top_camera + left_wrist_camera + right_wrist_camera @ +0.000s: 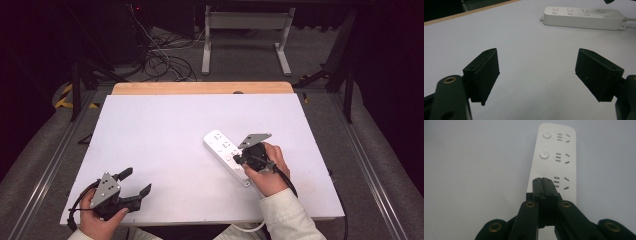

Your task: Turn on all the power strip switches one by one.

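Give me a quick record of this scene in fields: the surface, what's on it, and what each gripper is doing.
surface: white board on a wooden table
object: white power strip, lying flat at the right of the board, with round buttons beside its sockets
left gripper: jaws wide apart, holding nothing, over bare board near the front left corner
right gripper: jaws closed together, tips over the power strip where a third button would sit; contact cannot be confirmed
cord: white cable leaving one end of the strip
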`<state>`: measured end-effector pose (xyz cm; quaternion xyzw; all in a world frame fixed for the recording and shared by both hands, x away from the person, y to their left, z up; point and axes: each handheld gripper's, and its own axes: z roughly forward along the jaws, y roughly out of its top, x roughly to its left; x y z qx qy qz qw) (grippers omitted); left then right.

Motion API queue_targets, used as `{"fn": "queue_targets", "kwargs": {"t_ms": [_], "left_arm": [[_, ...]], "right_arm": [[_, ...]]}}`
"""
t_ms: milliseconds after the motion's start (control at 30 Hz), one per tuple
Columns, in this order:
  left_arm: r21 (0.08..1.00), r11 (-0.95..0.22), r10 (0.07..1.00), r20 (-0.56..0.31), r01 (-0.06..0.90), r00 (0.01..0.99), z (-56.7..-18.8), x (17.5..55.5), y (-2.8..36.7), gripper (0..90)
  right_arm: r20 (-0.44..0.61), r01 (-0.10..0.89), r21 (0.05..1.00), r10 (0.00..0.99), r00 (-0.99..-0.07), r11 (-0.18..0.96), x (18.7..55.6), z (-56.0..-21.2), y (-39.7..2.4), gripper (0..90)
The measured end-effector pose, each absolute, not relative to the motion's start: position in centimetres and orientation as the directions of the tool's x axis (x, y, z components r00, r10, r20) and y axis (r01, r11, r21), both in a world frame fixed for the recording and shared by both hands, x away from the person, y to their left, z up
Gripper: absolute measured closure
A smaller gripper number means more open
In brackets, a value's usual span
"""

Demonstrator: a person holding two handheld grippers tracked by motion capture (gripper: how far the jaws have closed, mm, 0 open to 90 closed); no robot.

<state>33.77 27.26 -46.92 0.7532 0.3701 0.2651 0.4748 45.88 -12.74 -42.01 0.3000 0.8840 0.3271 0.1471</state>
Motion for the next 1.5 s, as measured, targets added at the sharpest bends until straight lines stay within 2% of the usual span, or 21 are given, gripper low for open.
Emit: {"fn": "queue_targets", "kwargs": {"t_ms": [300,900,1500], "left_arm": [[0.913,-0.266,0.812,0.039,0.31,0.582,-47.0,33.7,27.3,19.8],[0.913,-0.27,0.811,0.044,0.306,0.584,-46.9,33.7,27.4,19.8],[0.911,-0.275,0.81,0.047,0.307,0.585,-46.9,33.7,27.3,19.8]], "right_arm": [[-0.061,0.433,0.667,0.623,-0.779,0.607,46.4,-41.6,-12.0,90.0],[-0.057,0.463,0.622,0.626,-0.778,0.632,48.7,-44.2,-10.3,90.0],[-0.037,0.481,0.61,0.629,-0.777,0.63,49.1,-44.5,-10.0,90.0]]}}
